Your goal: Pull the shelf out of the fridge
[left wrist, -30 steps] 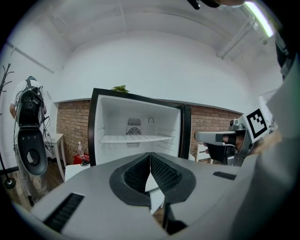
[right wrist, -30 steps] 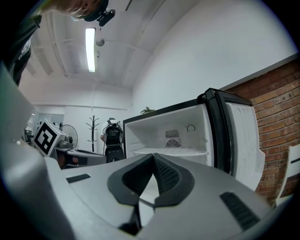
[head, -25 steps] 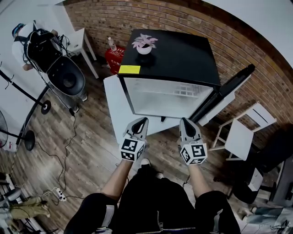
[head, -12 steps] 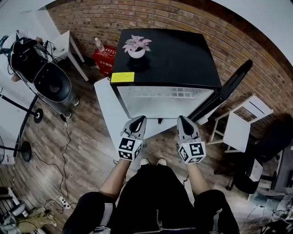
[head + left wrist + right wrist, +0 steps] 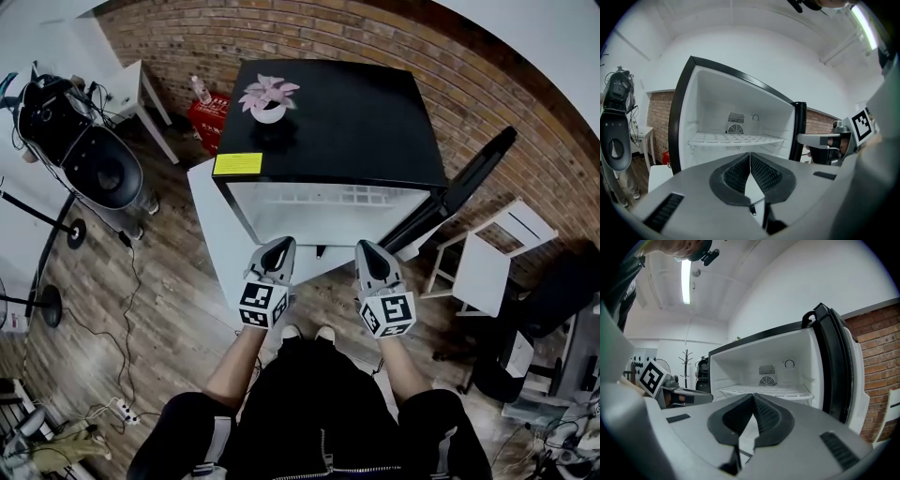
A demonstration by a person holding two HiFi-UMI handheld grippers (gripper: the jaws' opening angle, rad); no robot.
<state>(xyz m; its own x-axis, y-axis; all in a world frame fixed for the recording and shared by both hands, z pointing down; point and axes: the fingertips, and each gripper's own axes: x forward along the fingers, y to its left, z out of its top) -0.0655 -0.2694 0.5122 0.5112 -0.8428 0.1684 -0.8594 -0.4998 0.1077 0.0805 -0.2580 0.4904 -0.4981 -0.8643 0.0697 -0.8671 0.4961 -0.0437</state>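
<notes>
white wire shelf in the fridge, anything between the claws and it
Nothing visible does: the black fridge door stands open at the right, and the white wire shelf lies bare ahead of the shut left claw and right claw.

Print on the yellow label [image 5: 237, 164] atop the fridge [image 5: 347, 112] is too small to read, and the fridge's interior under its shelf [image 5: 736, 139] hides behind the left tongs [image 5: 750, 153].

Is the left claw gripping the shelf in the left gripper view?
No, the left claw is shut with nothing between its tips, and the shelf sits apart from it inside the open fridge.
</notes>
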